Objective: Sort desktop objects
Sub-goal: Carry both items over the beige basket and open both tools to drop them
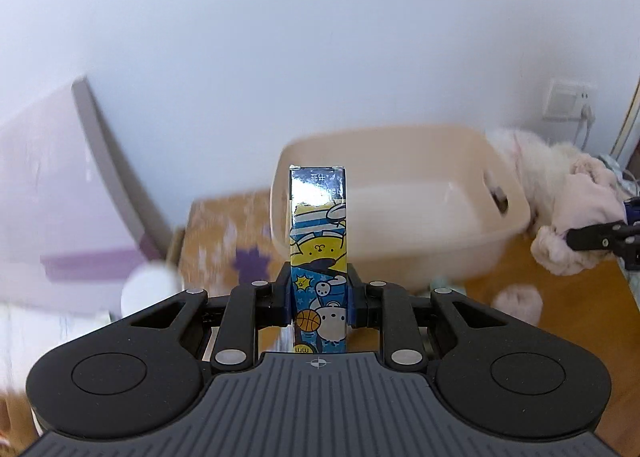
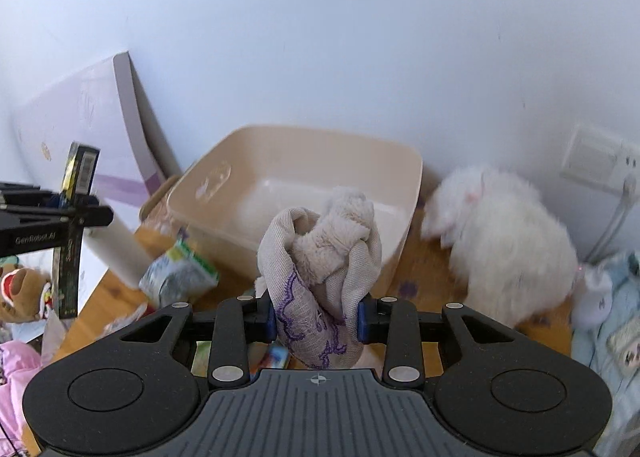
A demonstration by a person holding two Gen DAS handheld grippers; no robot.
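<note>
Left wrist view shows my left tongs nearly closed, pads pressing both sides of a tall narrow cartoon-printed box that stands upright between them; its print shows a basketball, white animals and a yellow bear, with "mm" readable at the bottom edge and other writing too blurred to make out. Beyond the box sits a beige plastic tub on the wooden surface, its near wall directly behind the box top. Left of the tub leans a white-and-purple board against the wall, and a white fluffy toy lies just right of the tub.

Right wrist view shows my right tongs clamped narrowly on a bundle of grey cloth with purple embroidery, wrapped around a fuzzy beige piece. No earlier frame shows whether they moved. The tub lies straight ahead, past the bundle. A green-and-white crumpled packet lies on the surface near the tub's left corner, the fluffy toy lies to the right, and light blue fabric is at the far right. At far left, my other tongs carry the box edge-on, with "GenRobot.AI" printed on the arm.
</note>
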